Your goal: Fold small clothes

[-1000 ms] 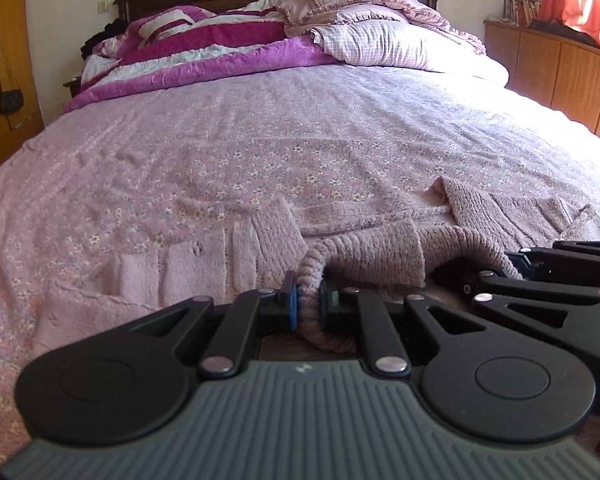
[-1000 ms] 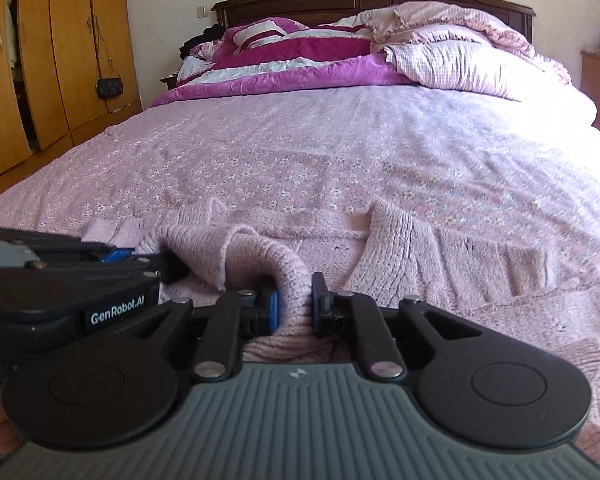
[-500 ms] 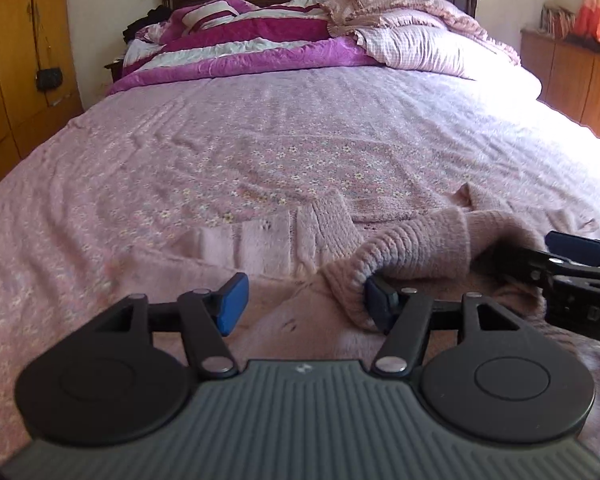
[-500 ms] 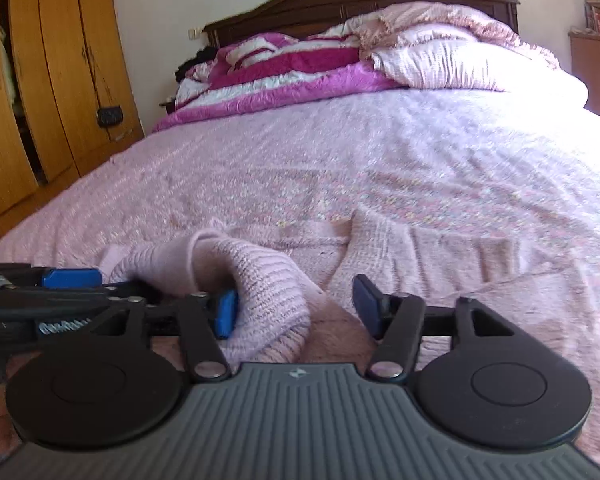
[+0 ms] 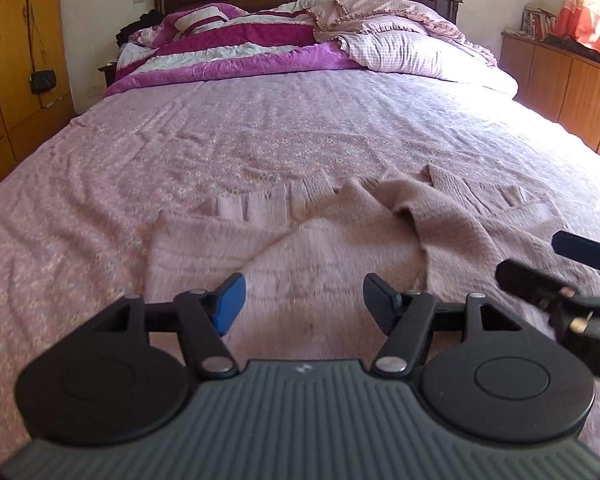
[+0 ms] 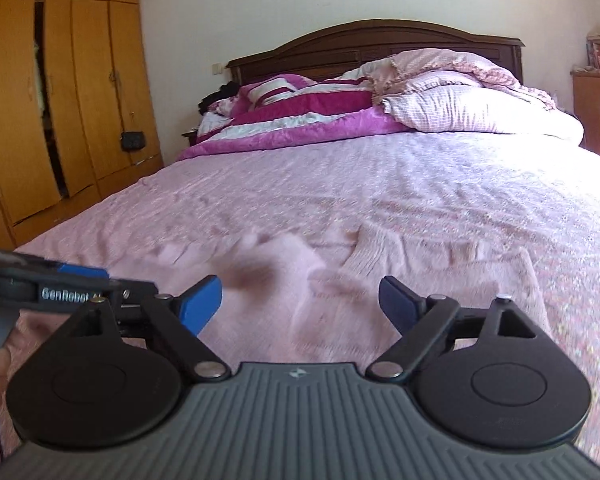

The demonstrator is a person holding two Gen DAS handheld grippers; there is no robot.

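A bedroom is filling both views, with a wide bed (image 5: 300, 120) under a pink flowered sheet taking up most of it. A wardrobe (image 6: 60, 100) is standing along the left wall, a dark headboard (image 6: 372, 40) is rising at the far end, and low wooden cabinets (image 5: 560, 76) are running down the right side. A magenta quilt (image 5: 228, 52) and a checked pillow (image 5: 412, 52) are lying heaped against the headboard.

A pink knit sweater (image 5: 320, 248) is lying flat on the near part of the sheet, its sleeves folded in across the body (the ribbed edges are showing at the far side). In the right wrist view the sweater (image 6: 340, 288) is looking blurred.

The left gripper (image 5: 303, 304) is hovering just above the sweater, its blue-padded fingers (image 5: 230, 302) spread wide and gripping nothing. The right gripper (image 6: 300, 304) is hanging beside it, fingers (image 6: 202, 304) likewise spread wide and empty. Each gripper is showing at the edge of the other's view: the right gripper (image 5: 560, 284) on the right, the left gripper (image 6: 60, 284) on the left.
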